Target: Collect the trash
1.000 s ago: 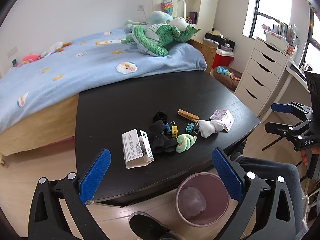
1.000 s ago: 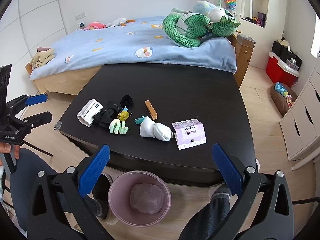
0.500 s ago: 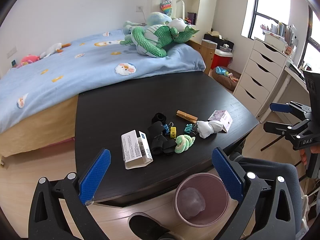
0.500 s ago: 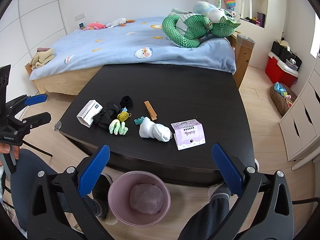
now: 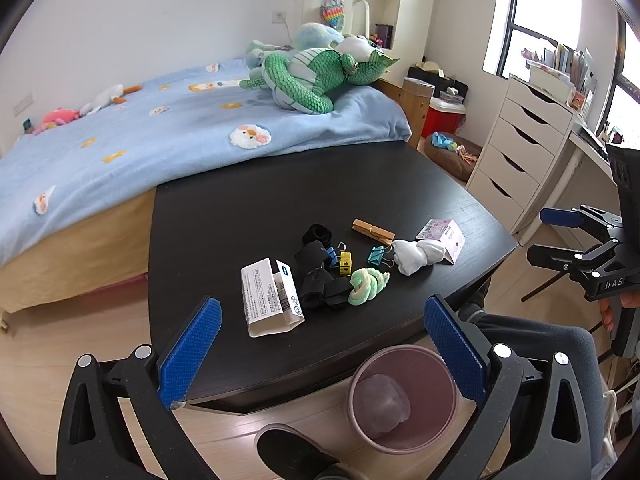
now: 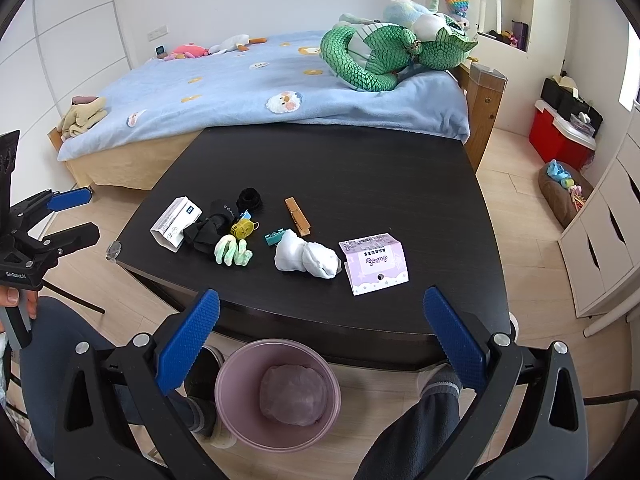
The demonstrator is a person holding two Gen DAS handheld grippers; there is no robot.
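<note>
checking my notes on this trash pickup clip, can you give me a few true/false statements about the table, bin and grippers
1. Both grippers are open and empty. True: left gripper, right gripper.
2. The pink bin stands on the table. False: it is on the floor, below the black table edge.
3. The purple box lies beside the white sock bundle. True.
4. The wooden clothespin is in the bin. False: it lies on the table.

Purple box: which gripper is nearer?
Right. The right gripper hangs open off the table edge just short of the purple box; the left gripper, also open, sits further left, nearer the white carton.
</note>
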